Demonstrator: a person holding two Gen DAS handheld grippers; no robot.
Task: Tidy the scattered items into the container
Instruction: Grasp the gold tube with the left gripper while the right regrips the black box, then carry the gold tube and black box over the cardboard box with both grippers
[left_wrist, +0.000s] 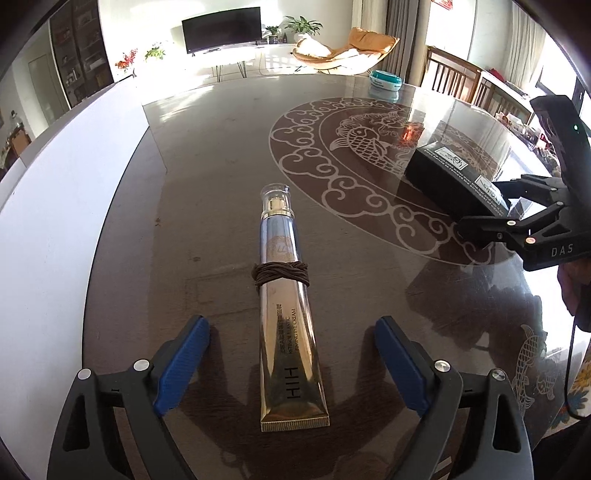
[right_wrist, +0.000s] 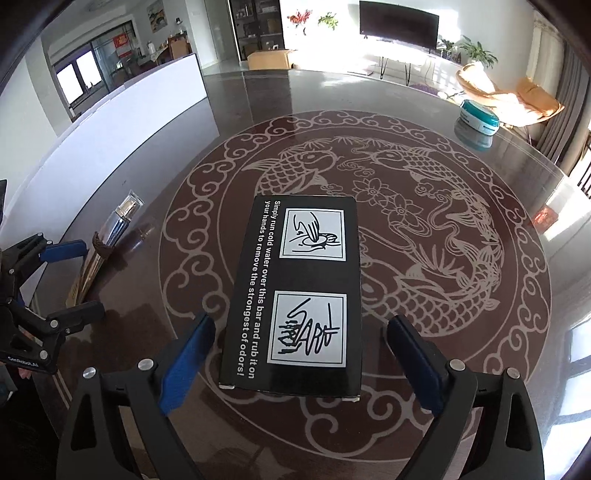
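Note:
A gold eye-cream tube (left_wrist: 288, 332) with a clear cap and a brown hair tie (left_wrist: 280, 274) wound around its middle lies on the dark table. My left gripper (left_wrist: 291, 325) is open, its blue pads (left_wrist: 183, 365) either side of the tube's crimped end without touching it. In the right wrist view a black box (right_wrist: 299, 295) with white printed instructions lies flat. My right gripper (right_wrist: 301, 319) is open around its near end, pads clear of its sides. The tube (right_wrist: 110, 236) and left gripper (right_wrist: 86, 277) also show at the left there.
The round dark table (right_wrist: 461, 332) has a pale fish-and-cloud pattern under a glossy top. A teal-and-white round tub (right_wrist: 479, 116) stands near its far edge. A white partition (left_wrist: 55, 221) runs along the left. The right gripper (left_wrist: 478, 205) and a hand show at the right.

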